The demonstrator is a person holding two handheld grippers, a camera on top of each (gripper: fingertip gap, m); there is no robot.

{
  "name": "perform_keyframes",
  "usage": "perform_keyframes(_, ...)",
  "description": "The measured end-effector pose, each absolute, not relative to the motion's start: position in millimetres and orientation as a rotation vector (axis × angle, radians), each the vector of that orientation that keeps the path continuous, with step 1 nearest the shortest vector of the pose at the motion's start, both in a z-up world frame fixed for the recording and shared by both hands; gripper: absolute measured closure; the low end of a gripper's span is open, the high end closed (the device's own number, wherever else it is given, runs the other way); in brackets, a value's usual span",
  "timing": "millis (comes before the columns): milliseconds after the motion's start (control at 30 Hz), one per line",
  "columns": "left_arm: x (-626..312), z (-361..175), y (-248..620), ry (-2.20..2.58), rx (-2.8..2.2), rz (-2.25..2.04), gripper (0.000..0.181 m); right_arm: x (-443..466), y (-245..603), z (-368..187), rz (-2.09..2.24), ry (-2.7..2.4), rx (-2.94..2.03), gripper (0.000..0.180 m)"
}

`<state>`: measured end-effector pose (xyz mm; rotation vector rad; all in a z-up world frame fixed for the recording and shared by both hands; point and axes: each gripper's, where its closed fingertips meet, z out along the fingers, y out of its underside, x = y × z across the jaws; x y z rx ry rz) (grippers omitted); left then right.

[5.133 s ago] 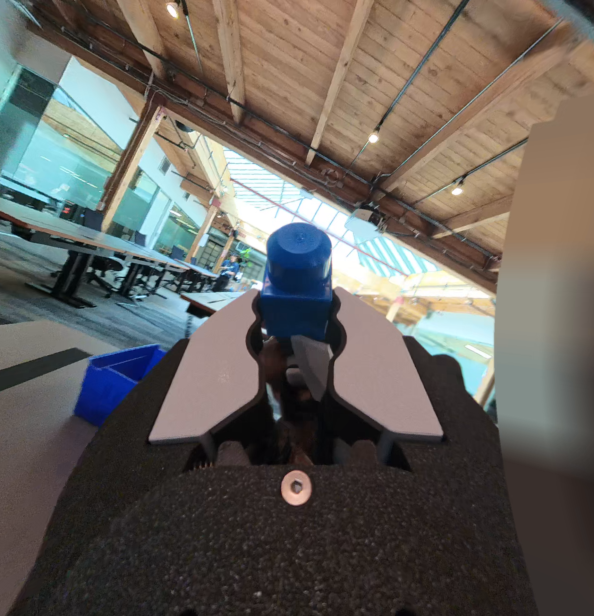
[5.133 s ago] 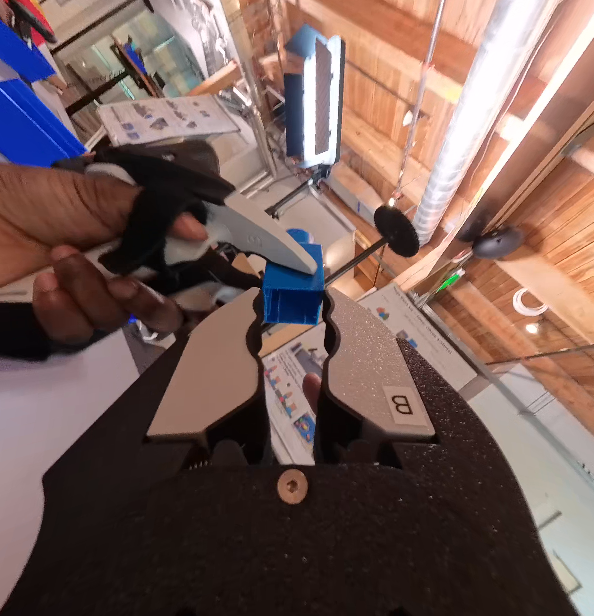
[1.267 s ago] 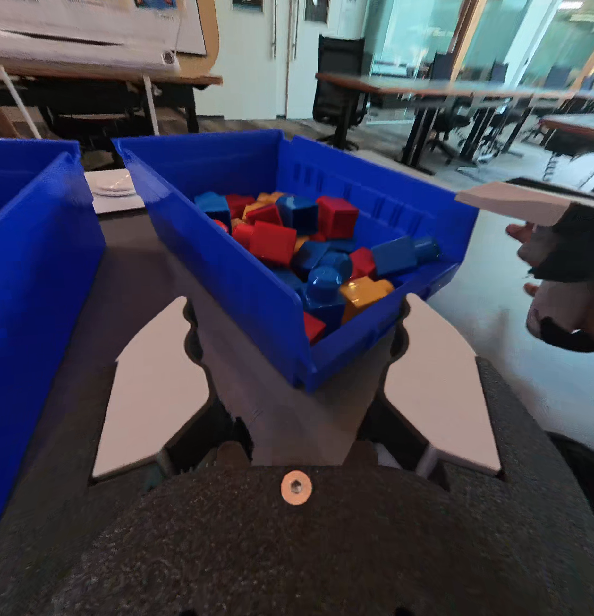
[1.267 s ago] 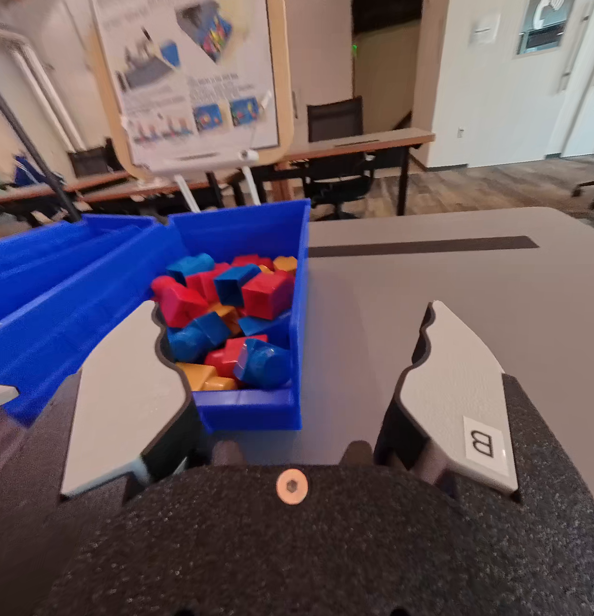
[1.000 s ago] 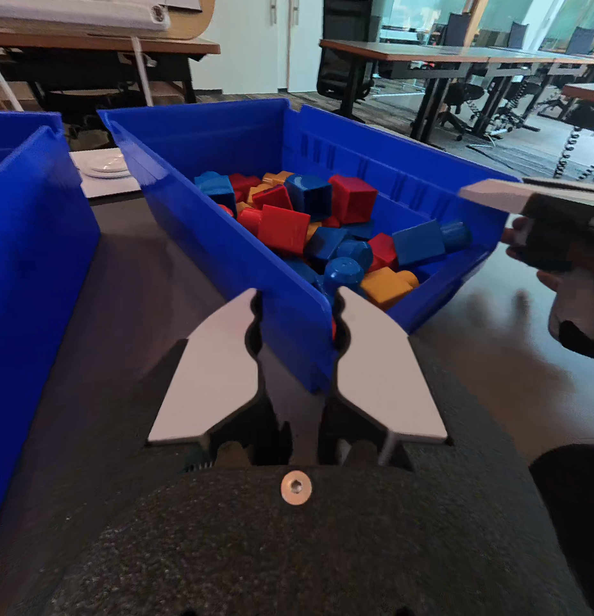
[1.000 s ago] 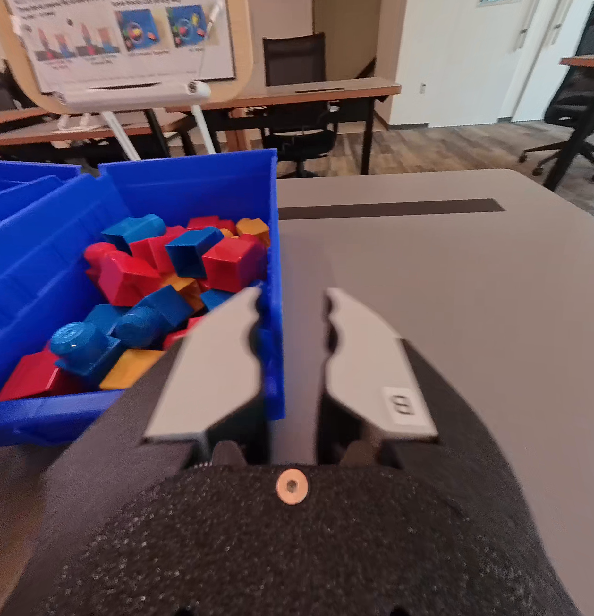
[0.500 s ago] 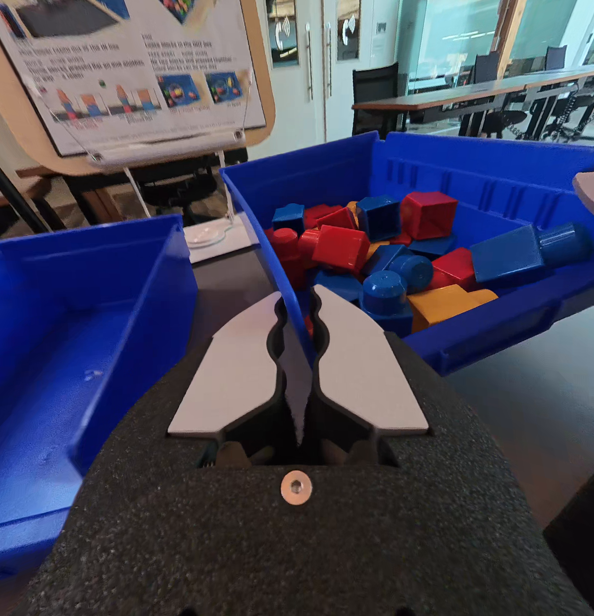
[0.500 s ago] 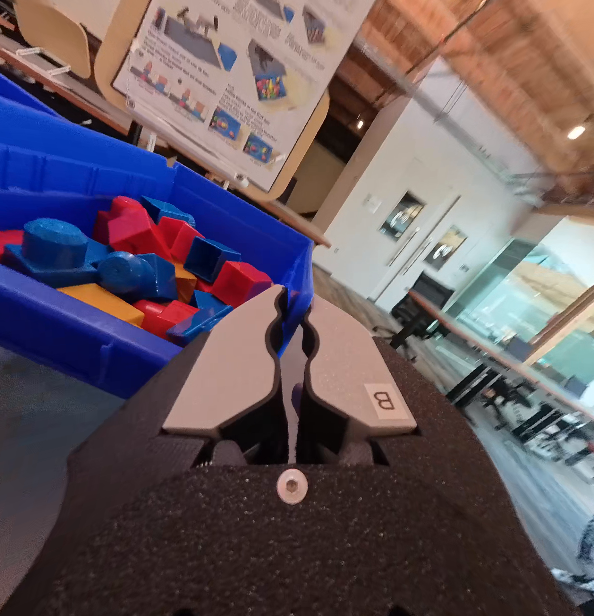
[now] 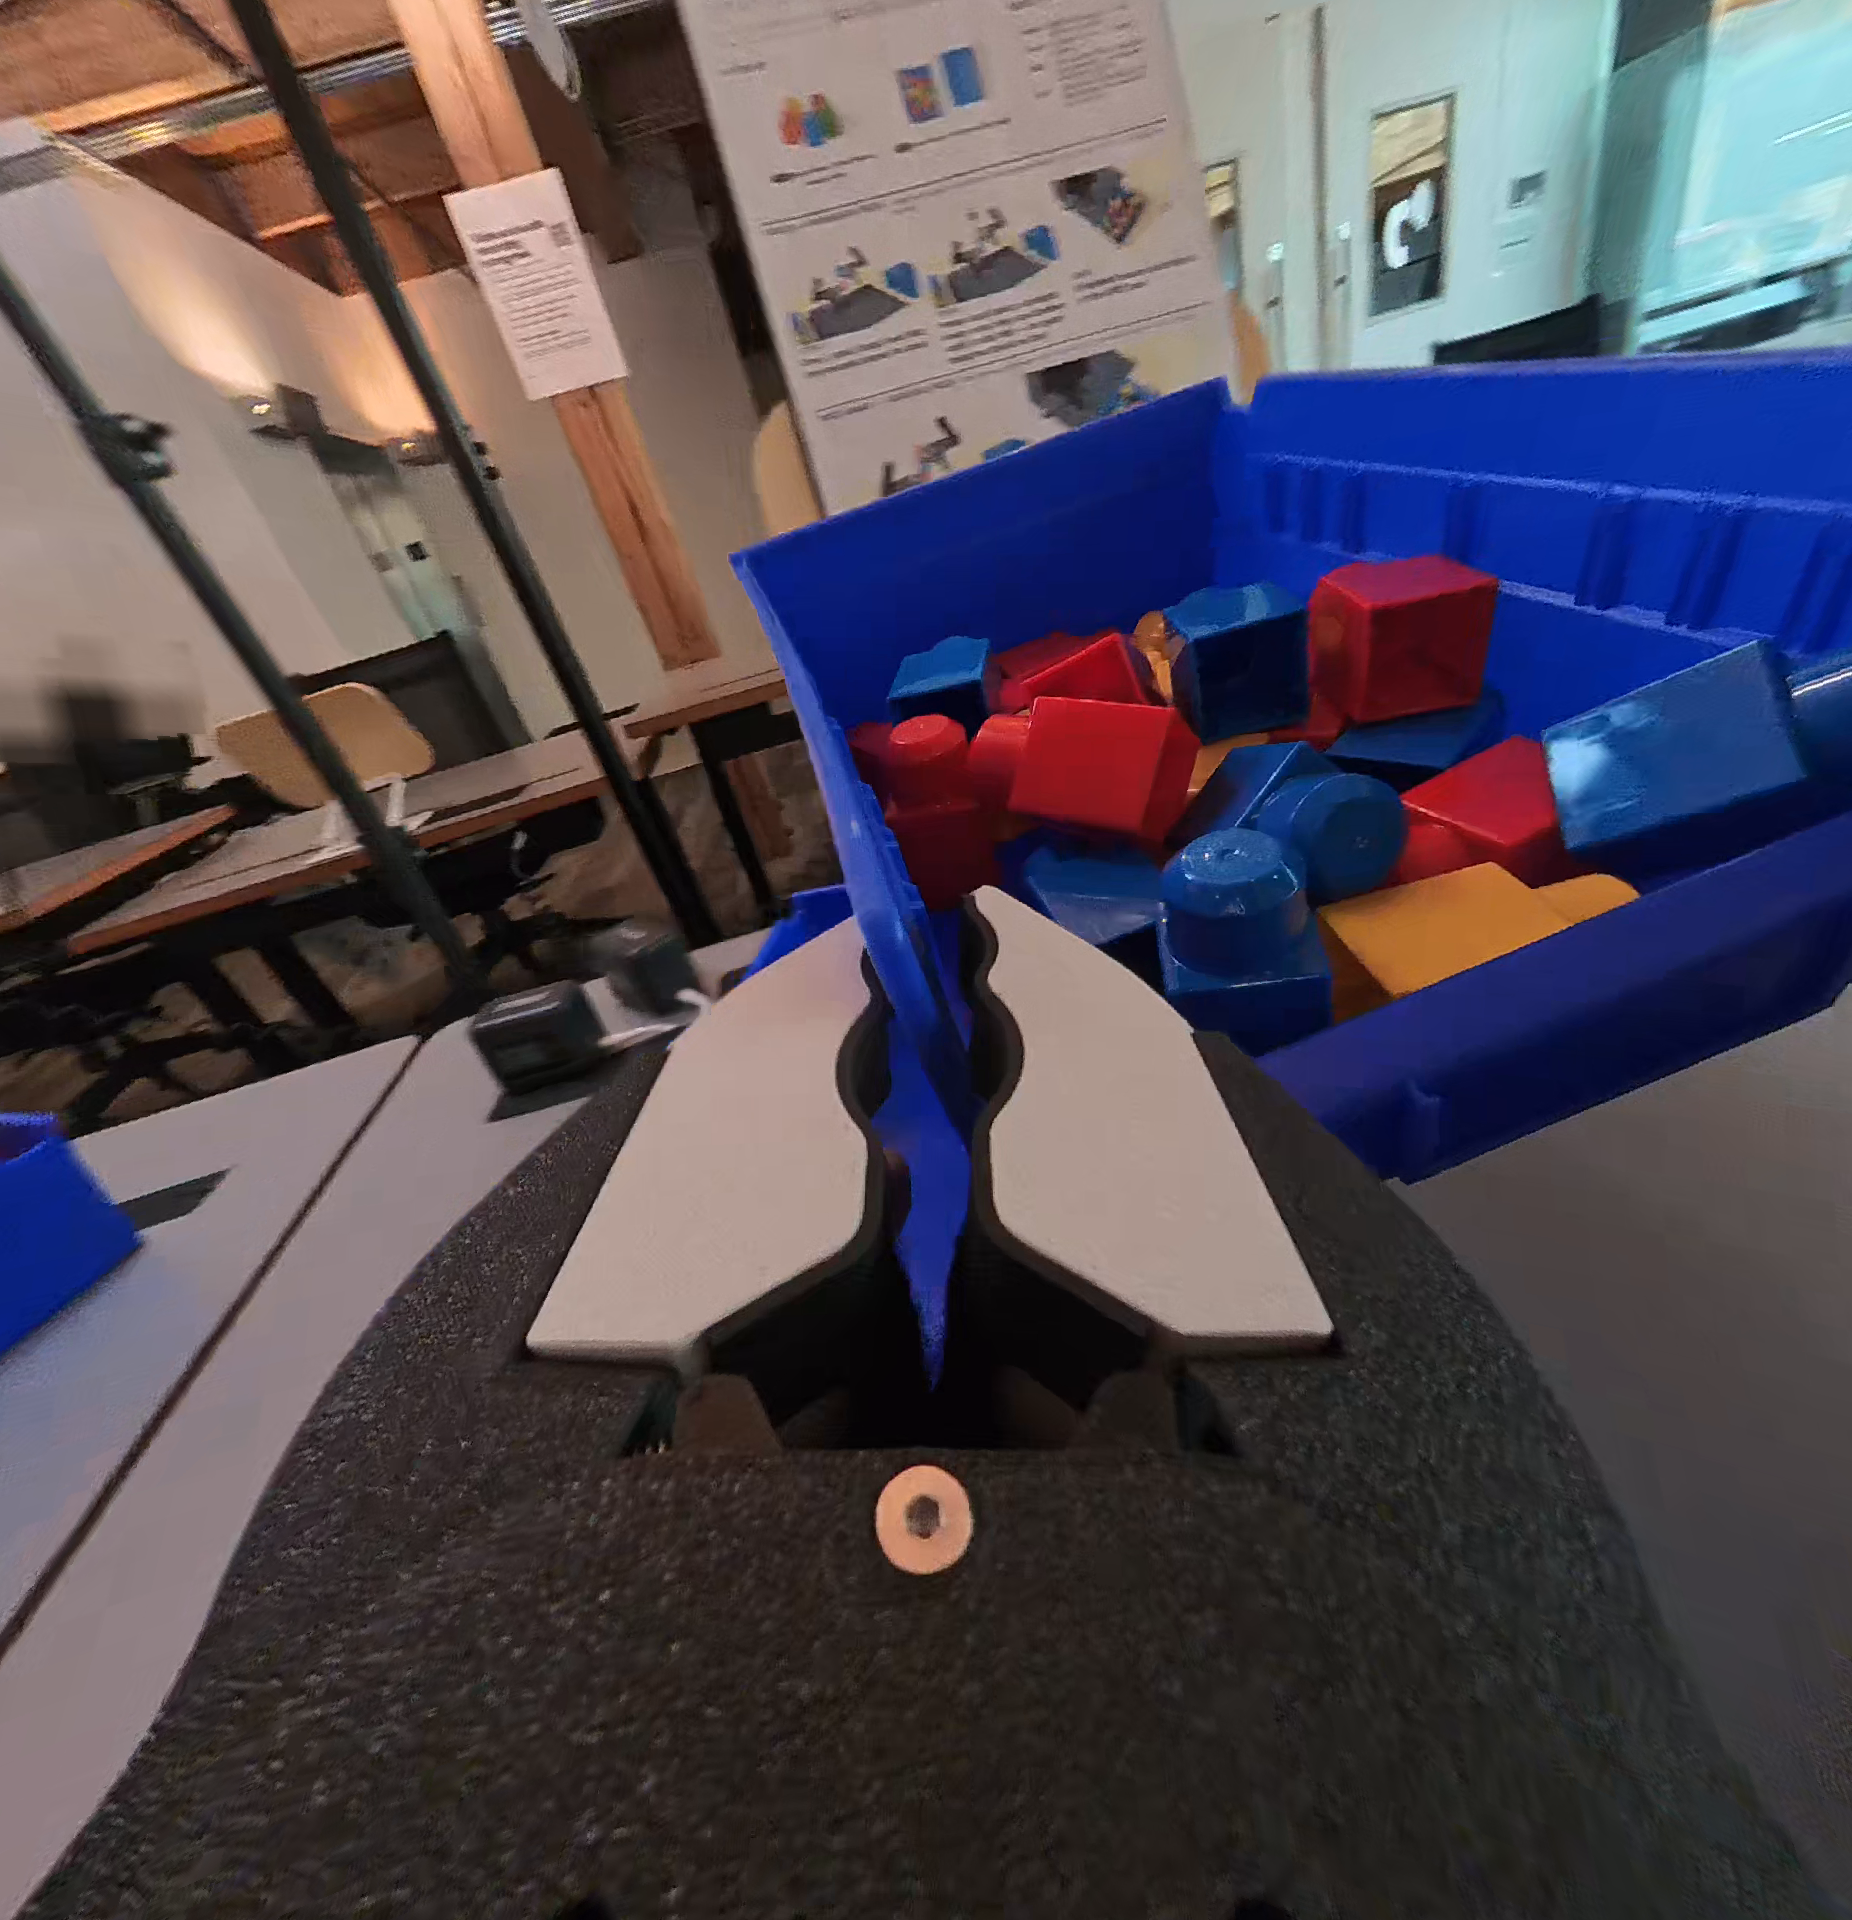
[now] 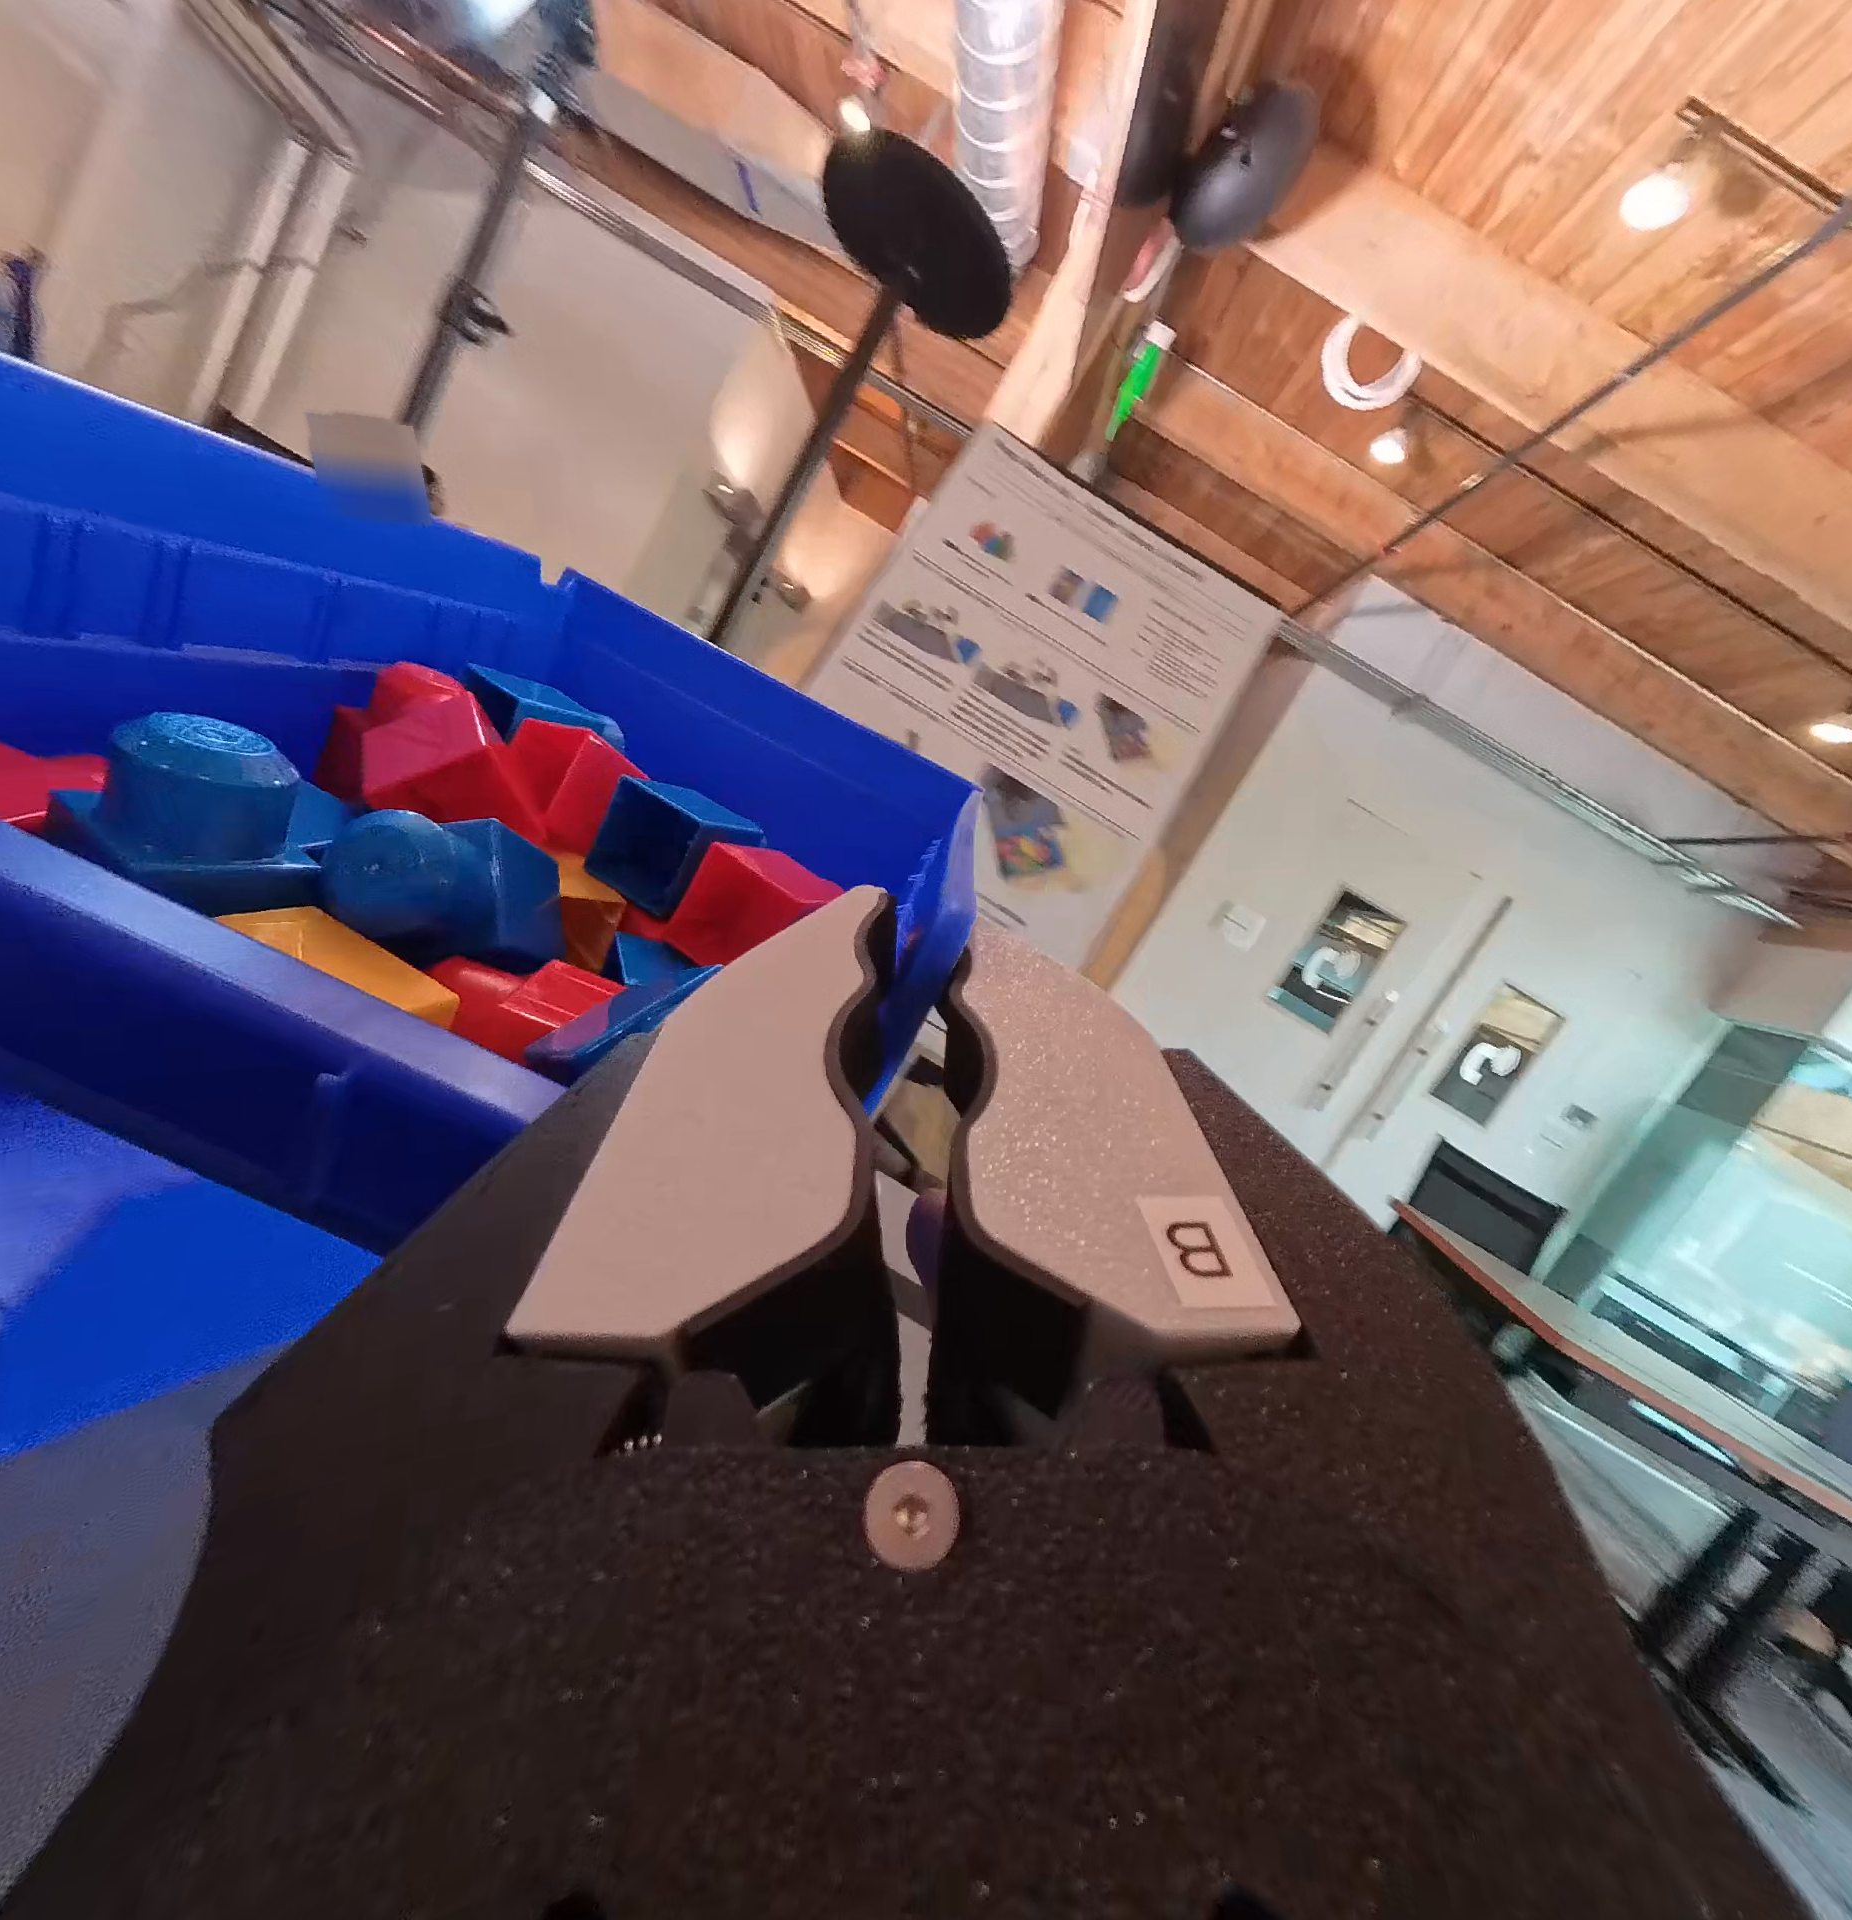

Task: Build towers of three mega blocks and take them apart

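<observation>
Change: since half a second ago both views have tilted upward, and the blue bin has swung toward the right of the left wrist view; both grippers stay clamped on its walls.
Blue bin: fills the upper right of the left wrist view and the left half of the right wrist view, tilted in both.
Grey table: lower left of the left wrist view, with a second blue bin at the far left edge.
Poster board: centre of the right wrist view, behind the bin (printed pictures and text).
Mega blocks: a loose heap of red, blue and orange pieces inside the bin, right of centre; none are stacked.
Left gripper: jaws nearly closed, pinching the bin's thin left side wall at frame centre.
Right gripper: jaws nearly closed on the bin's right wall edge, just above centre.
Blue block: stud up, lying just right of the left gripper's fingertips.
</observation>
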<state>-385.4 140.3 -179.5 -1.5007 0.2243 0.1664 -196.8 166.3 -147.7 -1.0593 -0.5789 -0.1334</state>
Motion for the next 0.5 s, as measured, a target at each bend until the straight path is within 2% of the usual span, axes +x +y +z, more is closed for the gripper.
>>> perform_keyframes(267,-529.6,-182.8,63.4,-0.027,-1.596,0.414,0.171,-360.2,149.2,-149.4,0.169,-0.772,-1.006,0.173)
perform_keyframes(500,-622.1,-223.6,8.9,-0.22,-1.773,0.537,0.17,-480.6,133.2,-194.9,0.393,-0.956,-1.037,0.173)
